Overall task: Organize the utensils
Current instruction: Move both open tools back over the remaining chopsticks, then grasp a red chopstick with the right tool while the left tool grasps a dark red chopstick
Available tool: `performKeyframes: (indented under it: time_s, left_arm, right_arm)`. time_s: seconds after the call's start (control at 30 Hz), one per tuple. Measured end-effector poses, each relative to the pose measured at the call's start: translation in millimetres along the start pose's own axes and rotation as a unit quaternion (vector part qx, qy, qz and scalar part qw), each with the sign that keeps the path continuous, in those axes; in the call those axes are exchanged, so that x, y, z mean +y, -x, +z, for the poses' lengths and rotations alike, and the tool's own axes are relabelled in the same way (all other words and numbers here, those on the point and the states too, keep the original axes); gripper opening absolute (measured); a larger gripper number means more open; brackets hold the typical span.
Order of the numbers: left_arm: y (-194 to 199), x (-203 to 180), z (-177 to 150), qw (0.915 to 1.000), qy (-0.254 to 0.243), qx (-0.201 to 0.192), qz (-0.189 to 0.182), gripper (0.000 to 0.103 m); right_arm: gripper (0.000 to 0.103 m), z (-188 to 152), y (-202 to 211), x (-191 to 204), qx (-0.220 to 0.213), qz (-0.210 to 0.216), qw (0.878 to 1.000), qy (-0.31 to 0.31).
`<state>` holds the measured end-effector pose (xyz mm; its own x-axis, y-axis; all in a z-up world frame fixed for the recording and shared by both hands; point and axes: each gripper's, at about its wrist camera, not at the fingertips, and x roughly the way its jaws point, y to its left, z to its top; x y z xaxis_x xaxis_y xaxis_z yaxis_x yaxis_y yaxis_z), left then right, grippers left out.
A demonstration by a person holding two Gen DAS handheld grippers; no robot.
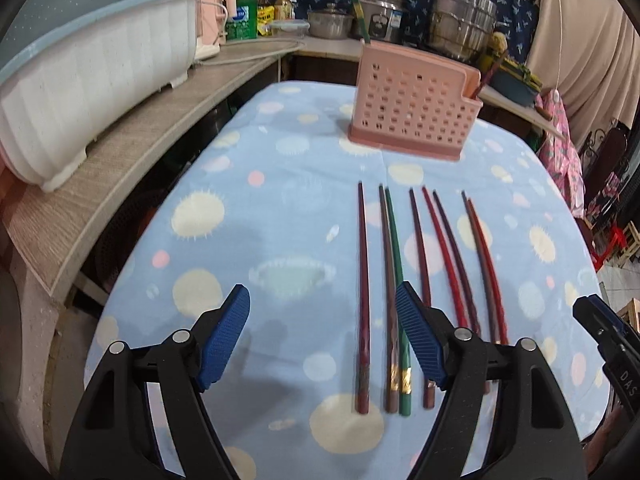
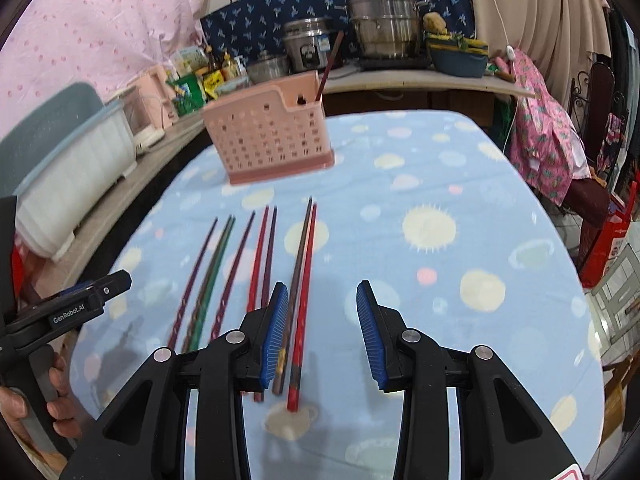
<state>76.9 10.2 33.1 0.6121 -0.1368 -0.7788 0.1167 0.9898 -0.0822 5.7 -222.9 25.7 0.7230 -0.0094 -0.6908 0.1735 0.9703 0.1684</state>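
Observation:
Several chopsticks [image 1: 420, 280] lie side by side on the blue spotted tablecloth [image 1: 280, 220], tips toward a pink perforated utensil holder [image 1: 412, 116]. One is green [image 1: 396, 280]; the others are dark red or brown. A green and a dark chopstick stand in the holder. My left gripper [image 1: 322, 320] is open and empty, hovering just left of the row. In the right wrist view the chopsticks [image 2: 256, 272] lie below the holder [image 2: 272, 140]. My right gripper [image 2: 322, 320] is open and empty above the rightmost red pair [image 2: 302, 292].
A white and blue dish rack [image 1: 80, 80] sits on a grey shelf [image 1: 140, 152] to the left. Steel pots [image 1: 460, 20], bottles and a pink appliance stand behind the table. Pink cloth [image 2: 548, 132] hangs at the right. The left gripper shows in the right wrist view [image 2: 72, 308].

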Motion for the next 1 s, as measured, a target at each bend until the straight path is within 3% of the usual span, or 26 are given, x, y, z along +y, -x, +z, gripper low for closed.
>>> performKeyframes:
  time_s: [0.33,1.0]
  left_arm:
    - [-14.1,-4.5,-34.7,0.9994,-0.013,0.033,0.002,0.071]
    - [-30.9,-6.6,-45.4,0.9982,-0.023,0.056,0.008,0.071]
  right_arm:
    - [0.036,-40.1,-19.9,7.1,0.039,-0.007,0.999,0.013]
    - [0.032,-50.3,-42.4,20.6,0.070,-0.009,0.997,0.032]
